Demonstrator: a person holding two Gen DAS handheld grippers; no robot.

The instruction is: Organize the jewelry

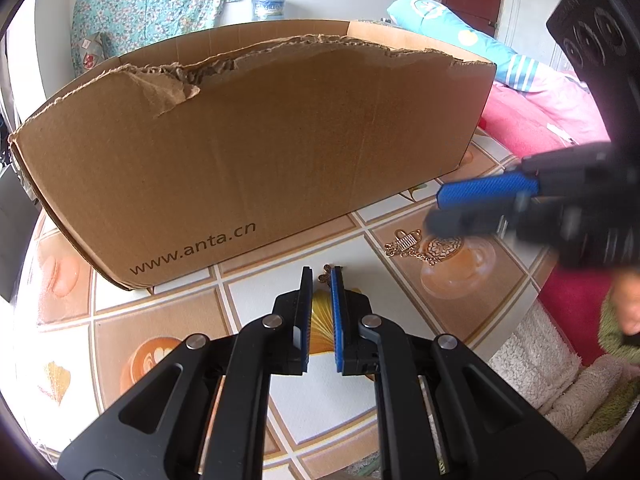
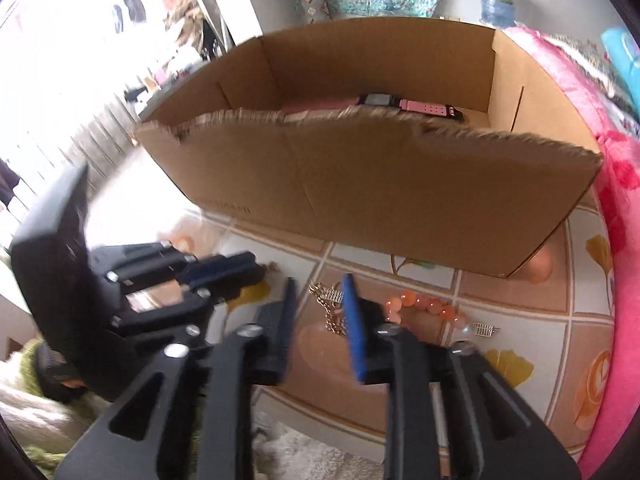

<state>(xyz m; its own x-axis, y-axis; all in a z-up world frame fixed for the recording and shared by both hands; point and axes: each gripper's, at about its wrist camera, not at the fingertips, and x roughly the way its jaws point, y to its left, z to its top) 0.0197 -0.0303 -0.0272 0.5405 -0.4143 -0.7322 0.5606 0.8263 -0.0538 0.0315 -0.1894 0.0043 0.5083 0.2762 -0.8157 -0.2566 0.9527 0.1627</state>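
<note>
The right gripper (image 2: pixel 320 292) hovers with jaws parted and empty over the gold chain (image 2: pixel 330 312) on the desk (image 2: pixel 520 300), left gripper (image 1: pixel 322 280) nearly clenched on nothing, so the pick-up is next: drop, pinch, carry to the cardboard box (image 2: pixel 380 176) at twelve o'clock.

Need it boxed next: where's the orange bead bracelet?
In the right wrist view, the orange bead bracelet lies on the tablecloth, right of the gold chain, before the cardboard box.

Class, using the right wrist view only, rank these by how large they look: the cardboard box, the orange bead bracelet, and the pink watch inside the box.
1. cardboard box
2. orange bead bracelet
3. pink watch, partly hidden and farther away, so the last two places are unsure.
</note>
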